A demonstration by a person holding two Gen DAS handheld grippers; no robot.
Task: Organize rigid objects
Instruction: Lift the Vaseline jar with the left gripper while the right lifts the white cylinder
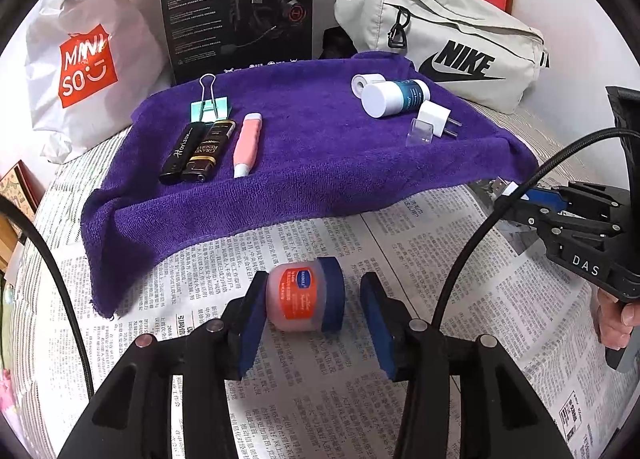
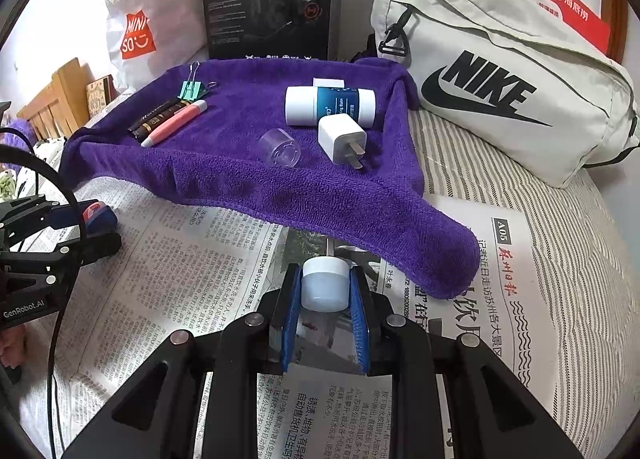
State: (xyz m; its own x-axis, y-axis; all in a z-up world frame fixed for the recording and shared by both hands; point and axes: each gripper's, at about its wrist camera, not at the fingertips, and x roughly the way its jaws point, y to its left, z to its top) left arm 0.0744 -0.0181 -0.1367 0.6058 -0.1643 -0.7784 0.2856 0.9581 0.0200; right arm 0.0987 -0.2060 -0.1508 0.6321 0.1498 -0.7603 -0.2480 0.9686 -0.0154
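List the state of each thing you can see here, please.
left gripper: open around the jar.
Vaseline jar: on its side, on newspaper.
right gripper: shut on white USB stick.
white bottle: lying, capped.
binder clip: handles up.
charger plug: unplugged, on towel.

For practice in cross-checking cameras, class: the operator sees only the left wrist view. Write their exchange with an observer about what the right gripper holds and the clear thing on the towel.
Operator: What is the right gripper holding?
Observer: The right gripper is shut on a small white round-bodied item.
Operator: And the clear thing by the charger?
Observer: The clear cap is round, lying on its side on the purple towel, apart from the white charger.
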